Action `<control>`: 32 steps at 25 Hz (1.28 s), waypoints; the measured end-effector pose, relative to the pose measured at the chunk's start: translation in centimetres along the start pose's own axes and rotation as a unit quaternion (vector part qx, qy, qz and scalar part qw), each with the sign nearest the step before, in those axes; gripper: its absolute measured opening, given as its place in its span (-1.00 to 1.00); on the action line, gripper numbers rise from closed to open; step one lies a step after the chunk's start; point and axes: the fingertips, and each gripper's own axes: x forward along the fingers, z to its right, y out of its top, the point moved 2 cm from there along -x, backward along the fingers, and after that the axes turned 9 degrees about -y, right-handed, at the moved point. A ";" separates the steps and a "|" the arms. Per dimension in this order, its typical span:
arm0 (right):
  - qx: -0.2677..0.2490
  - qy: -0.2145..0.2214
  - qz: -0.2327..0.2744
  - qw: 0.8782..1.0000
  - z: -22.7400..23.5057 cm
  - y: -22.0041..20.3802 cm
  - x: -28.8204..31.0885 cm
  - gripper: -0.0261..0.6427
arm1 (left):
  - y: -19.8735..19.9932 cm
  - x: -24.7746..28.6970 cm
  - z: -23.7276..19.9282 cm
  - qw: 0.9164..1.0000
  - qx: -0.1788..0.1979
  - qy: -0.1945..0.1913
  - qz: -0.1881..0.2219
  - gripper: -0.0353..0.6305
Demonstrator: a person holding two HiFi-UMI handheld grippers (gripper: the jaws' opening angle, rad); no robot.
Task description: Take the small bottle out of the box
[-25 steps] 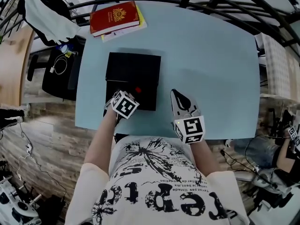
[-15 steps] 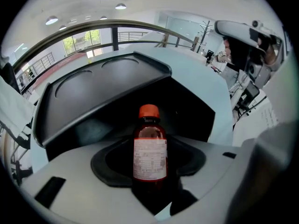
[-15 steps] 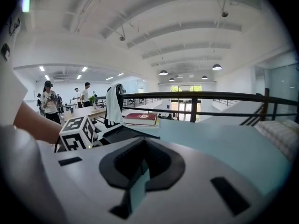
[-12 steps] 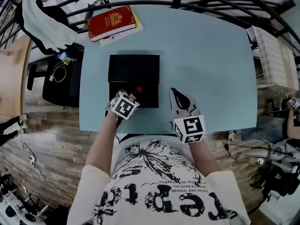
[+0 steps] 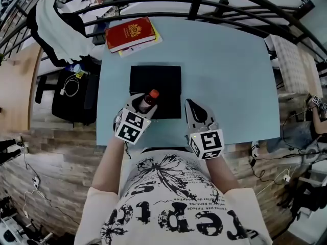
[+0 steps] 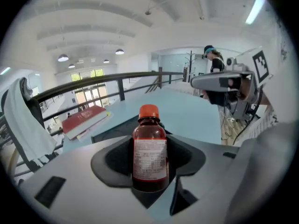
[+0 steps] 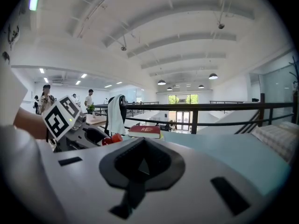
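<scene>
One small bottle [image 5: 147, 101] of clear brown material, round with a red-orange cap and a white paper label, sits clamped between the jaws of the left gripper [image 5: 142, 105]. In the head view it overlaps the near left part of the one flat, square black box [image 5: 164, 86]. Its long axis runs along the jaws, with the cap pointing away from the person, toward the table's far edge. The right gripper [image 5: 193, 107] rests near the front edge of the smooth pale blue table [image 5: 225, 75], just right of the box, with its jaws closed on nothing. One red hardcover book [image 5: 131, 33] lies on a thinner yellow one at the far left corner.
</scene>
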 end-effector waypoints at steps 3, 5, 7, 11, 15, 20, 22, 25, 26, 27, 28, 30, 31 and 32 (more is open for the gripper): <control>0.002 -0.001 0.019 1.000 -1.3 1.5 -0.2 -0.89 | 2.7 -3.4 0.0 0.997 0.020 0.018 0.073 -0.20; 0.004 -0.002 0.033 0.999 -2.2 2.5 -0.6 -0.89 | 4.0 -5.9 0.5 0.992 0.028 0.024 0.121 -0.20; -0.001 -0.013 0.054 0.998 -2.7 3.9 -0.8 -0.89 | 5.3 -8.3 0.4 0.985 0.030 0.039 0.168 -0.20; -0.004 -0.026 0.085 0.996 -3.6 5.9 -1.1 -0.89 | 6.3 -12.8 -0.1 0.966 0.003 0.085 0.245 -0.20; -0.011 -0.010 0.094 0.995 -4.8 6.7 -1.1 -0.89 | 6.4 -15.9 -0.4 0.949 -0.014 0.099 0.299 -0.20; -0.022 0.007 0.103 0.994 -5.8 7.2 -1.2 -0.89 | 6.7 -17.4 -0.9 0.938 -0.027 0.108 0.327 -0.20; -0.026 0.011 0.107 0.994 -6.1 7.4 -1.3 -0.89 | 6.9 -17.5 -0.9 0.937 -0.028 0.109 0.330 -0.20; -0.029 0.014 0.109 0.994 -6.2 7.5 -1.4 -0.89 | 6.9 -17.4 -0.6 0.938 -0.020 0.109 0.327 -0.20; -0.029 0.014 0.109 0.994 -6.2 7.4 -1.4 -0.89 | 7.0 -17.3 -0.5 0.939 -0.018 0.109 0.327 -0.20; -0.030 0.014 0.110 0.993 -6.2 7.5 -1.3 -0.89 | 7.0 -17.3 -0.5 0.939 -0.017 0.108 0.327 -0.20; -0.031 0.015 0.111 0.993 -6.2 7.5 -1.2 -0.89 | 7.0 -17.2 -0.5 0.938 -0.018 0.107 0.328 -0.20; -0.034 0.017 0.113 0.993 -6.3 7.6 -1.2 -0.89 | 7.0 -17.2 -0.5 0.938 -0.020 0.107 0.329 -0.20; -0.035 0.017 0.113 0.993 -6.3 7.6 -1.2 -0.89 | 7.0 -17.2 -0.5 0.938 -0.020 0.108 0.329 -0.20; -0.035 0.017 0.114 0.993 -6.3 7.6 -1.3 -0.89 | 7.0 -17.2 -0.5 0.938 -0.020 0.108 0.329 -0.20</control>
